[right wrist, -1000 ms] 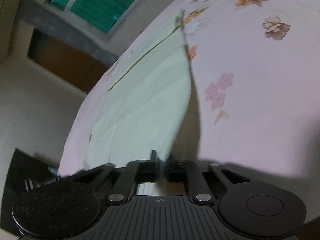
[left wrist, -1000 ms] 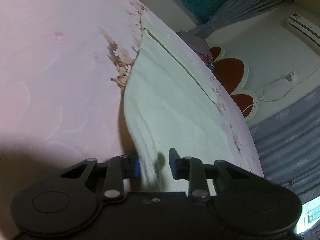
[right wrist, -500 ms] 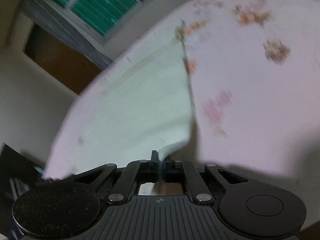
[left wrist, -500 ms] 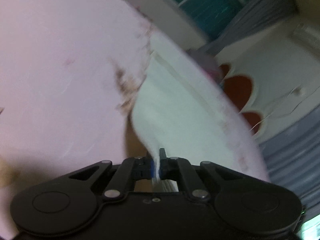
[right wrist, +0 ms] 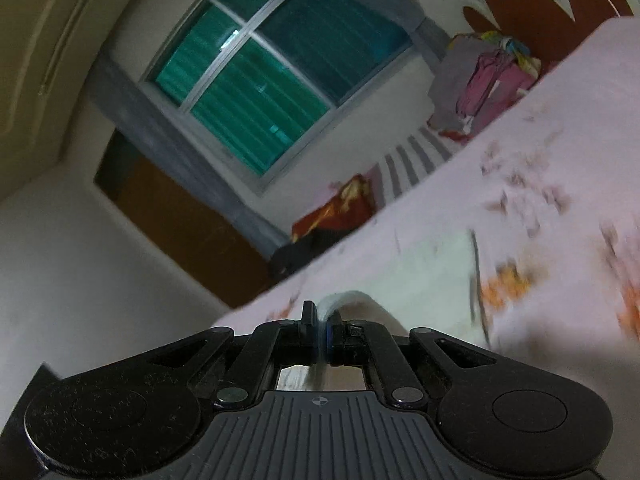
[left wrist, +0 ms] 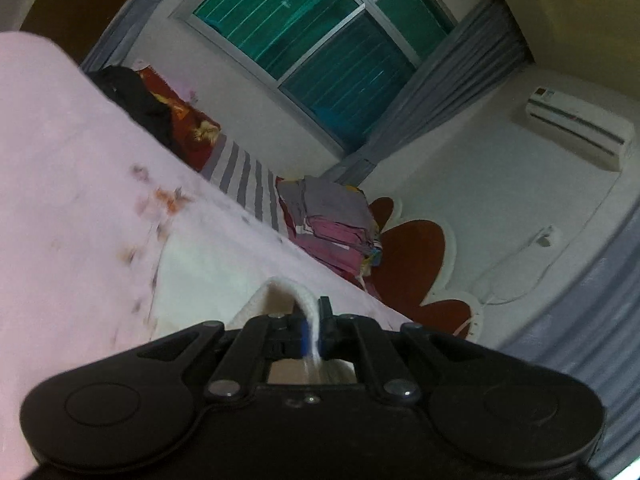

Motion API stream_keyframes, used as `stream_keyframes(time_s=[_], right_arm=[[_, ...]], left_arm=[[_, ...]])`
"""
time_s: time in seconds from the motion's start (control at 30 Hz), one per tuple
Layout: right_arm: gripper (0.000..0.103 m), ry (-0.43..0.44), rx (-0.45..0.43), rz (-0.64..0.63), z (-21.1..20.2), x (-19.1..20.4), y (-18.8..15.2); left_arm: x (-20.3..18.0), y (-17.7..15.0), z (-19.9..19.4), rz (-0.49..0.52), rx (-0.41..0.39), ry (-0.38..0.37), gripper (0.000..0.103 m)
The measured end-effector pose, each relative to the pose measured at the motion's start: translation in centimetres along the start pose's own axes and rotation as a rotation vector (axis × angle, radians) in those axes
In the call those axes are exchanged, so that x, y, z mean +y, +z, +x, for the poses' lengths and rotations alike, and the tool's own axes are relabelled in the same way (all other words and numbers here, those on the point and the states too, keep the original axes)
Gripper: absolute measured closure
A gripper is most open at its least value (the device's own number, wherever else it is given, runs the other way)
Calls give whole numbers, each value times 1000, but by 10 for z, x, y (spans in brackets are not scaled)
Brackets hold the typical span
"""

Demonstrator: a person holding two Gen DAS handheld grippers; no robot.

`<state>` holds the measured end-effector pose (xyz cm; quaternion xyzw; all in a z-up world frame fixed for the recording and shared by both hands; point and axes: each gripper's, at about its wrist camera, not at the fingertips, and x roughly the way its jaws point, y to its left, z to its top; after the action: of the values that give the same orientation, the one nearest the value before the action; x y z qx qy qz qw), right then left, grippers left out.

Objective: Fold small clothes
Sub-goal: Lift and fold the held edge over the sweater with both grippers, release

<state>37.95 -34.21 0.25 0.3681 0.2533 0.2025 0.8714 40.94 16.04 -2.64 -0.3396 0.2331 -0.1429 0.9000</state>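
Both claws, left gripper (left wrist: 314, 330) and right gripper (right wrist: 320, 334), pinch the pale cloth (left wrist: 200, 276); only the left view shows an air conditioner (left wrist: 576, 128) at right

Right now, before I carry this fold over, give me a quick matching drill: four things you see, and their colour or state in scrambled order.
Things:
1. white garment
2. left gripper
3. bedsheet
4. stack of folded clothes

States:
a. pink with a flower print
b. grey on top, pink beneath, at the far end of the bed
c. shut on the cloth's edge
d. near edge lifted, the rest lying on the bed

Pairs: 1-d, 2-c, 3-a, 4-b
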Motion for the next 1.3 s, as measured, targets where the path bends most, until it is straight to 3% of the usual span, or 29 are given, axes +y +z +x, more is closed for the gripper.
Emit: stream_keyframes(time_s=[0.07, 0.17, 0.3, 0.47, 0.5, 0.6, 0.63, 0.67, 0.7, 0.8, 1.0, 1.1, 1.13, 1.17, 1.2, 1.23, 1.3], right_arm=[[100, -30, 18, 18, 36, -10, 29], [100, -106, 71, 72, 95, -40, 45], [100, -199, 153, 153, 147, -86, 36], [99, -233, 175, 207, 178, -118, 31], [99, -227, 172, 218, 183, -122, 34], [97, -217, 151, 207, 190, -122, 44], [76, -239, 145, 198, 192, -121, 48], [39, -255, 117, 179, 191, -119, 51], [29, -261, 85, 157, 188, -116, 53], [28, -252, 69, 125, 183, -115, 55], [34, -352, 187, -113, 203, -103, 32], [61, -403, 240, -185, 224, -101, 20], [74, -424, 262, -208, 230, -101, 17], [78, -450, 269, -234, 235, -101, 14], [81, -458, 267, -255, 237, -99, 13], [102, -459, 269, -271, 239, -98, 12], [102, -476, 262, -326, 237, -92, 9]], left_arm=[[9, 15, 36, 12, 28, 30, 99], [36, 18, 90, -24, 117, 95, 99], [69, 16, 141, -41, 207, 148, 99], [84, 24, 167, -39, 239, 133, 98], [85, 27, 171, -38, 243, 125, 95], [91, 34, 180, -54, 203, 96, 59], [92, 37, 180, -58, 183, 94, 45], [92, 40, 181, -59, 162, 99, 39], [93, 42, 179, -57, 140, 101, 35], [93, 46, 181, 4, 160, 114, 38], [86, 32, 210, 284, 335, 225, 60], [84, 20, 221, 374, 380, 250, 66], [83, 18, 222, 389, 379, 252, 75], [83, 17, 222, 393, 378, 250, 84], [84, 18, 220, 386, 363, 250, 100], [86, 21, 216, 367, 330, 237, 100], [89, 23, 212, 358, 286, 254, 100]])
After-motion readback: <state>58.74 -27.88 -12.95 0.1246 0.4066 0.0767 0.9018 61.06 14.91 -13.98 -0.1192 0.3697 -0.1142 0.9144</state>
